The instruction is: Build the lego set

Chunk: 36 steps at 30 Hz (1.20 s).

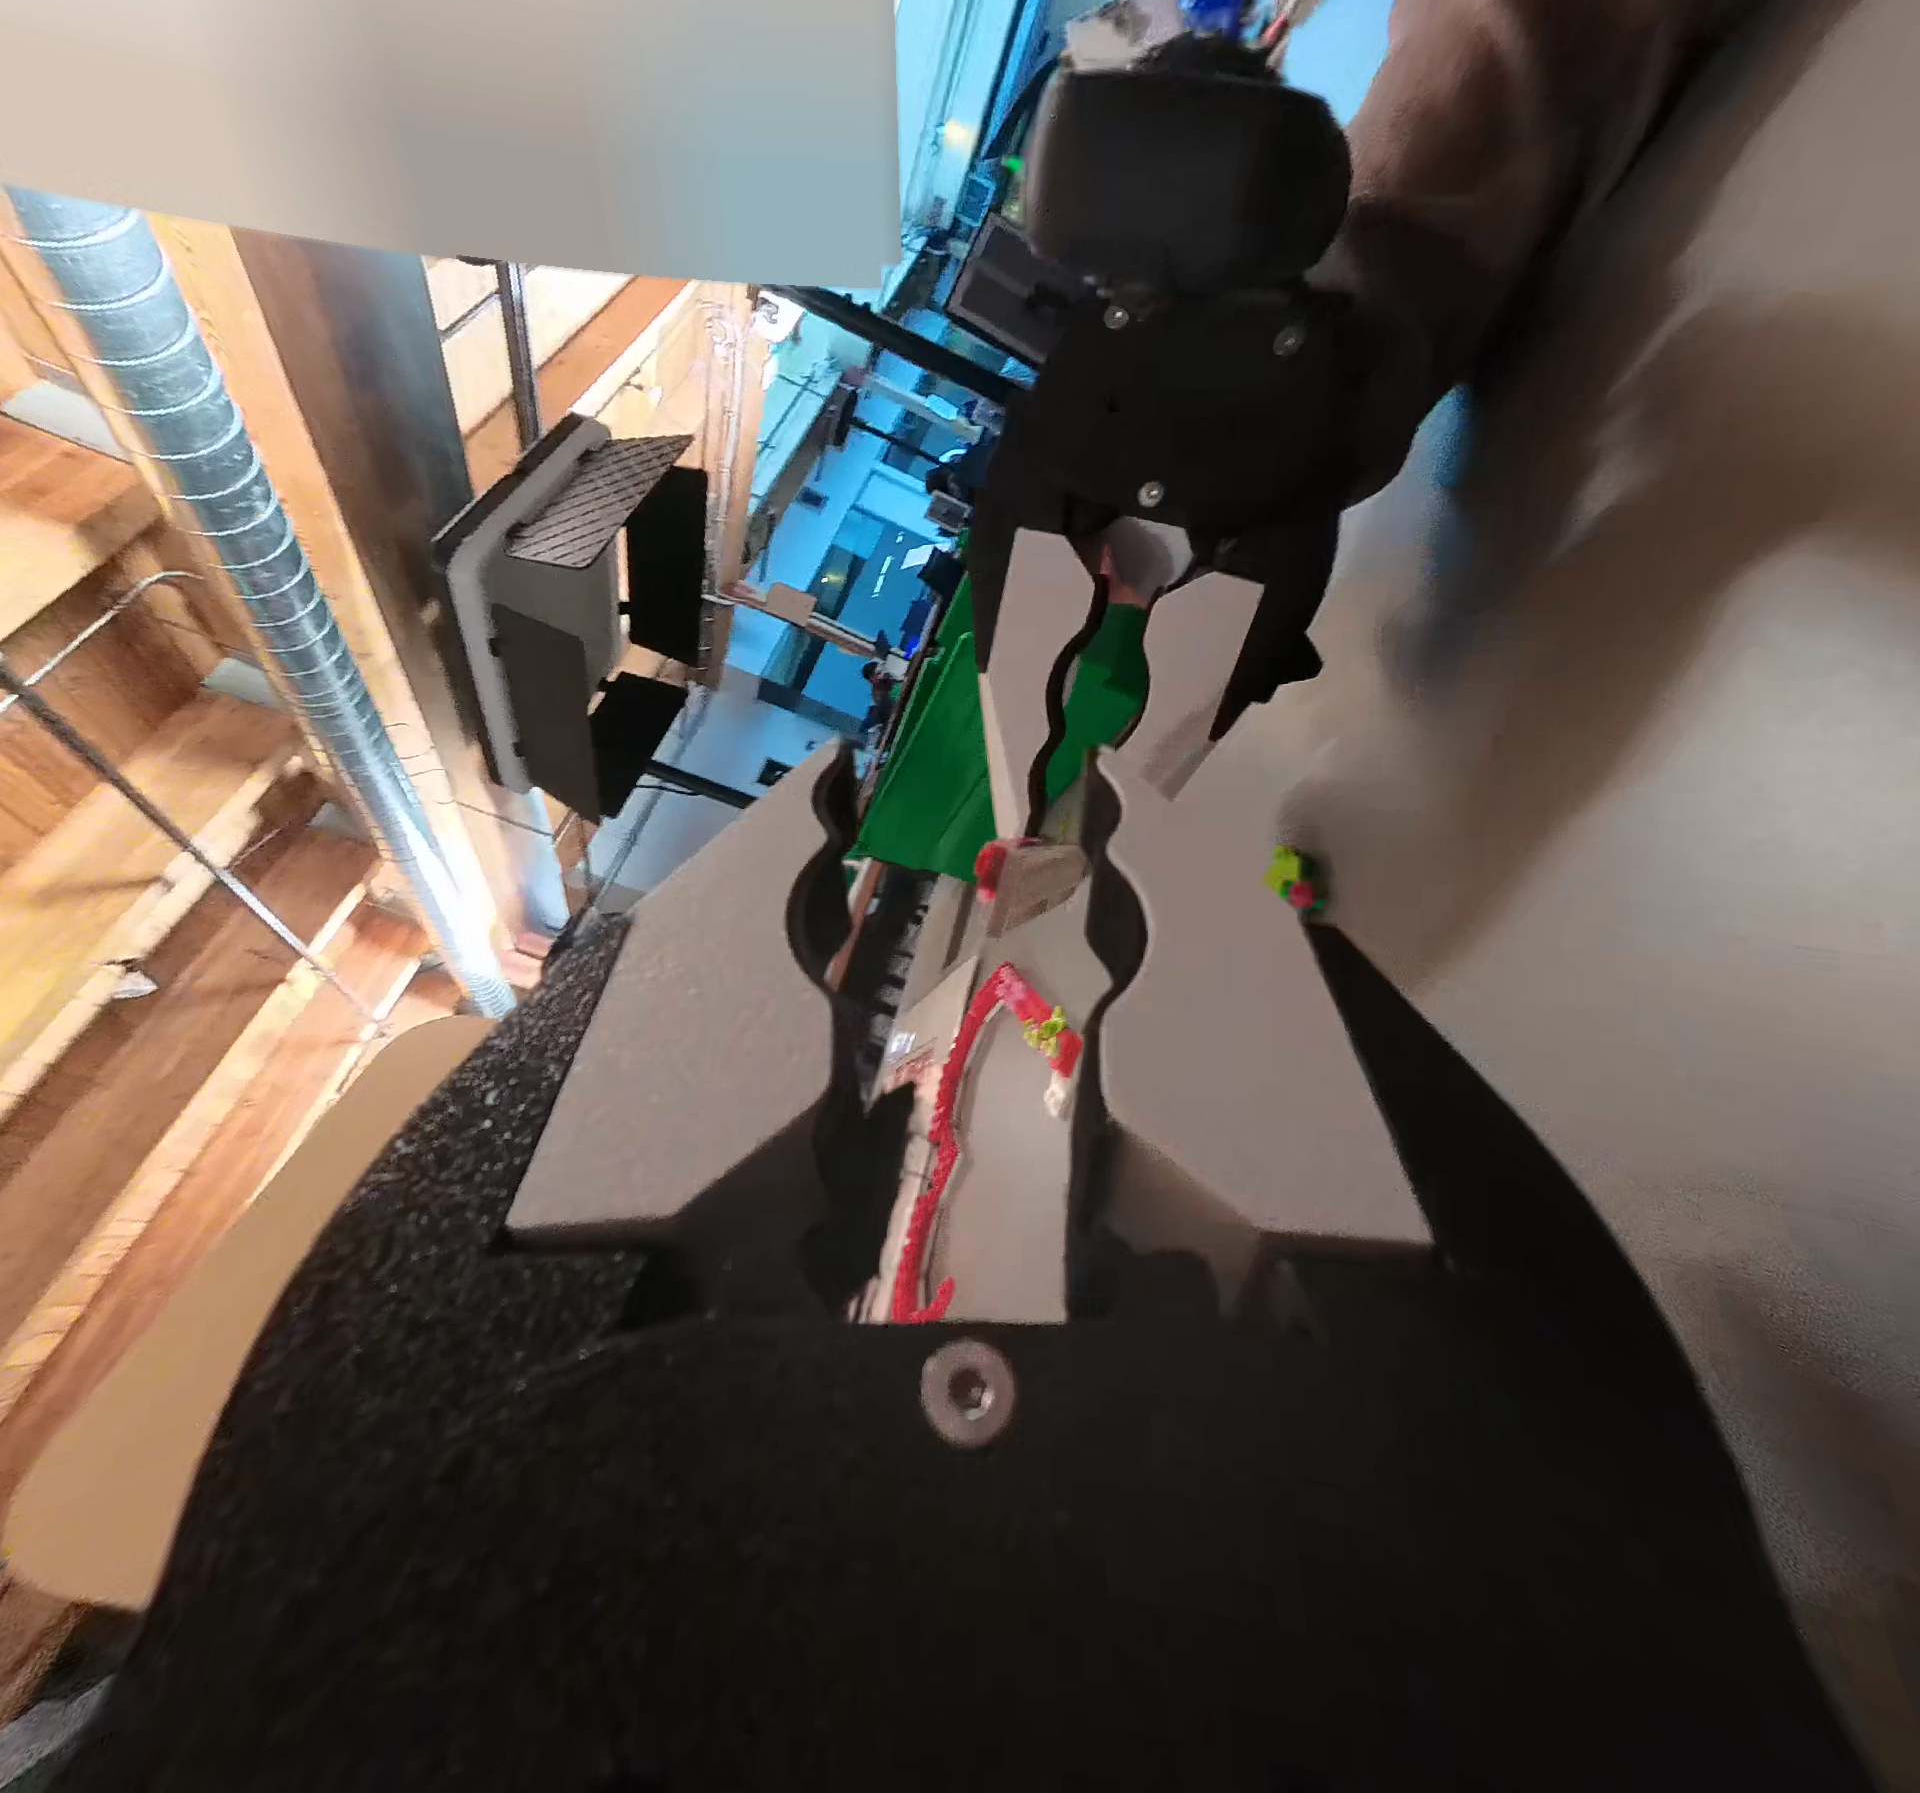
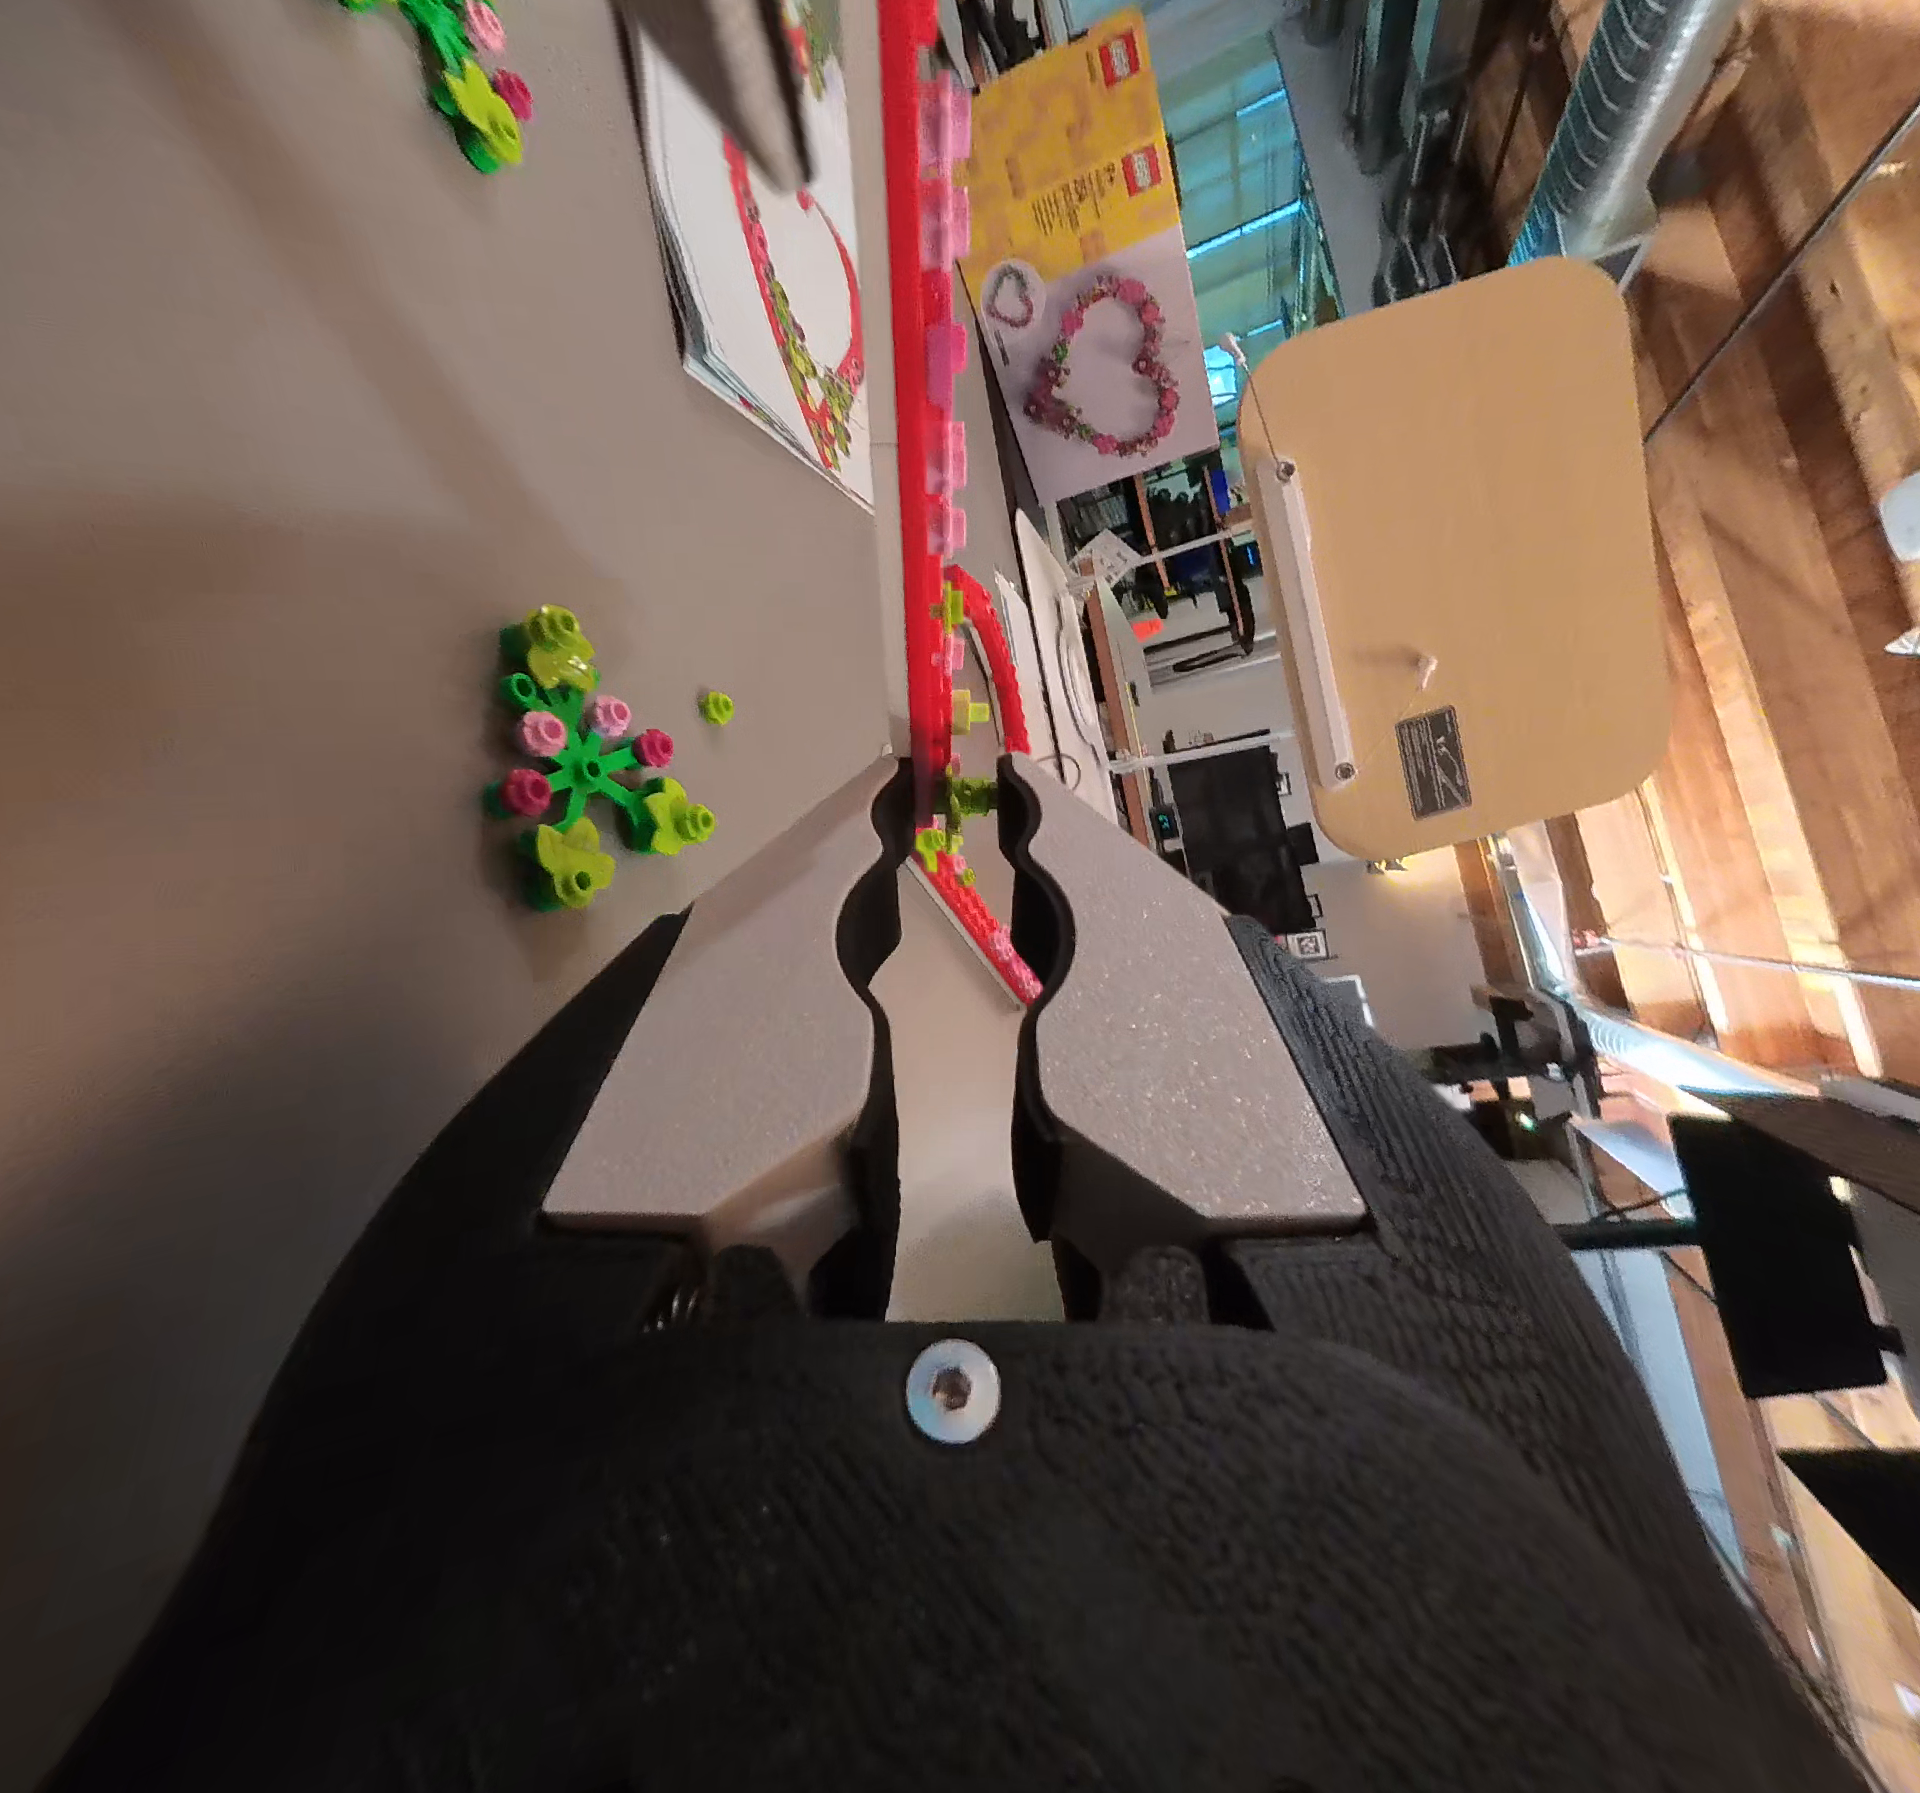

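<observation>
My right hand-held gripper (image 2: pixel 945 798) grasps red heart frame (image 2: pixel 920 393) at lime piece; few pink, lime bits attached. Two flower clusters (image 2: pixel 592 756) beside frame on surface (image 2: pixel 260 393), unattached. Left hand-held gripper (image 1: pixel 966 922) released.

Two grippers: left gripper (image 1: pixel 966 808), right gripper (image 2: pixel 945 777). Two flower clusters on tabletop (image 2: pixel 260 393): one (image 2: pixel 587 761) mid-surface, one (image 2: pixel 410 3) toward far corner. One loose lime stud (image 2: pixel 716 706). One red heart frame (image 2: pixel 920 372). One instruction booklet (image 2: pixel 769 289). One box (image 2: pixel 1086 247).
</observation>
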Each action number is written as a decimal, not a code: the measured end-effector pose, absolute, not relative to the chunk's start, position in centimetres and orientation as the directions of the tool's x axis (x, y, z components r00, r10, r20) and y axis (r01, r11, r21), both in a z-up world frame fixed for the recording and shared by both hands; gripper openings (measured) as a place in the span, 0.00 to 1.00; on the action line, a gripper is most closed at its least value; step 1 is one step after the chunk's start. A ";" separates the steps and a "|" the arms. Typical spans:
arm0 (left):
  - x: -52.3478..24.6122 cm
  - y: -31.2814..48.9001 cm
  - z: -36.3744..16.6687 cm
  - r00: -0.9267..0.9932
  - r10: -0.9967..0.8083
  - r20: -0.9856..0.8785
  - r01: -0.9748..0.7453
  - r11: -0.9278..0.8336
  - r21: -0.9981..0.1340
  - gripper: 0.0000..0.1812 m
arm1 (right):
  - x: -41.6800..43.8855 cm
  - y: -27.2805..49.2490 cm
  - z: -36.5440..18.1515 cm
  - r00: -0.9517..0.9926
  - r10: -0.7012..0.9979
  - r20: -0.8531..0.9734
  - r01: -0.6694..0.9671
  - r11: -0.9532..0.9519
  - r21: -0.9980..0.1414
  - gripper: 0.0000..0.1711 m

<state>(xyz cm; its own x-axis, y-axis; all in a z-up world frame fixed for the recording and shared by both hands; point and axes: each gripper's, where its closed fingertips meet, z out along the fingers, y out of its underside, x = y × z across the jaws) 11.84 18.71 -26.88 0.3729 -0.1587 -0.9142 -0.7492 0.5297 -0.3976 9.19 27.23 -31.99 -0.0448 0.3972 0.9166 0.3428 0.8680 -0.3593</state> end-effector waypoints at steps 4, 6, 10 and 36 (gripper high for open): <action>10.4 19.6 -26.0 0.450 -0.128 -0.884 -0.757 0.470 -0.454 0.19 | 9.3 27.7 -31.7 -0.021 0.391 0.920 0.359 0.862 -0.358 0.08; 9.6 20.0 -25.8 0.501 -0.139 -0.854 -0.742 0.438 -0.507 0.19 | 9.4 27.9 -31.4 -0.006 0.390 0.921 0.363 0.859 -0.361 0.08; 8.3 20.9 -25.8 0.609 -0.192 -0.769 -0.681 0.369 -0.632 0.19 | 9.5 28.2 -31.1 0.015 0.377 0.926 0.368 0.859 -0.355 0.07; 7.6 23.2 -30.8 -0.050 -0.013 -0.999 -0.998 0.043 0.050 0.12 | 9.4 27.8 -32.0 -0.055 0.254 0.966 0.494 0.847 -0.195 0.08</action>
<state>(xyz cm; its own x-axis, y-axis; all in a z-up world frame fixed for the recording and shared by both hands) 7.60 23.19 -30.75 -0.0503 -0.0128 -0.9987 -0.9978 0.0435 0.0497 9.38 27.77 -32.02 -0.0546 0.2542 0.9656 0.4944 0.8471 -0.1950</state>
